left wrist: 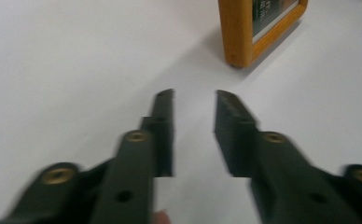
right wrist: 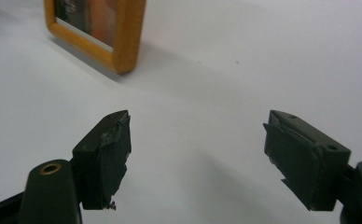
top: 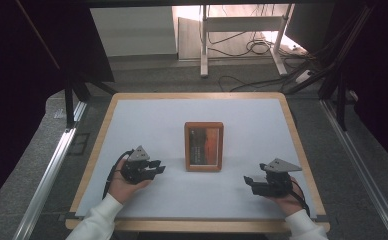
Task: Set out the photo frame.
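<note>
A small rectangular picture frame of orange-brown wood (top: 204, 146) lies flat near the middle of the white tabletop with its pale wooden rim (top: 182, 112), long side running away from the person; behind its glazing sits a dark picture with a warm orange band and a dark strip down one side — the subject is too small and blurred to read; in the left gripper view (left wrist: 244, 28) it is cut off by the top edge, just one rounded corner and a sliver of glass visible; the right gripper view (right wrist: 100, 28) likewise crops it, leaving a corner and part of the print.

The left gripper (top: 157, 167), black with a grey three-cornered plate, sits just left of the frame, apart from it; its jaws stand moderately parted with nothing between them, though motion blur softens them; the right gripper (top: 248, 181) rests well to the frame's right, jaws spread wide over bare tabletop.
</note>
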`<act>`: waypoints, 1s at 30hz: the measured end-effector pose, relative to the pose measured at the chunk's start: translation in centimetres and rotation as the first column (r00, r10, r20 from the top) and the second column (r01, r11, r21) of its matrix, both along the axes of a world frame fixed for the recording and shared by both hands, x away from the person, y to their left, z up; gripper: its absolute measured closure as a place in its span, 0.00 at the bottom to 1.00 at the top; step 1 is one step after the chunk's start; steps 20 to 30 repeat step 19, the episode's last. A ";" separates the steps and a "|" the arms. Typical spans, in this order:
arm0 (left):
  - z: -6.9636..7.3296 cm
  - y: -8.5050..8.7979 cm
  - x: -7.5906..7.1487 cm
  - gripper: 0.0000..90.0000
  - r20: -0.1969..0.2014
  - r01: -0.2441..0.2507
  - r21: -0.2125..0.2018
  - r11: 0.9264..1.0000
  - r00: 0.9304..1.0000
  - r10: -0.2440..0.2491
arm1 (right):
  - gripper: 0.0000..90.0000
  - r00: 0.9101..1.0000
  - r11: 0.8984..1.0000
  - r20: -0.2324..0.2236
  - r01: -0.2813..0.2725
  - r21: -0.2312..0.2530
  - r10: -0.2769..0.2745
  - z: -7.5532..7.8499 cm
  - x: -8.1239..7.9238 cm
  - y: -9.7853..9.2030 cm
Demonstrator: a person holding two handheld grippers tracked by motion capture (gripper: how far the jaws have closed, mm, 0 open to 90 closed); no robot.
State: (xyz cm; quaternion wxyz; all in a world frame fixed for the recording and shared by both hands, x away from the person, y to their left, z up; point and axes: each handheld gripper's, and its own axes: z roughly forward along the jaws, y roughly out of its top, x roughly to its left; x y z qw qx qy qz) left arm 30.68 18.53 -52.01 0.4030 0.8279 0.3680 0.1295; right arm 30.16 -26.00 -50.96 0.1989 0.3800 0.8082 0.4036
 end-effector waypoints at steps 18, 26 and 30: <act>0.0 0.7 -0.4 0.39 -0.034 -0.024 -0.069 0.997 0.999 0.022 | 0.23 1.000 1.000 0.017 -0.008 0.000 0.008 -0.2 -0.2 -0.3; 0.0 0.7 -0.3 0.38 -0.037 -0.023 -0.068 0.997 0.999 0.021 | 0.23 1.000 1.000 0.021 -0.012 -0.002 0.012 -0.2 -0.2 -0.2; 0.0 0.7 -0.3 0.38 -0.037 -0.023 -0.068 0.997 0.999 0.021 | 0.23 1.000 1.000 0.021 -0.012 -0.002 0.012 -0.2 -0.2 -0.2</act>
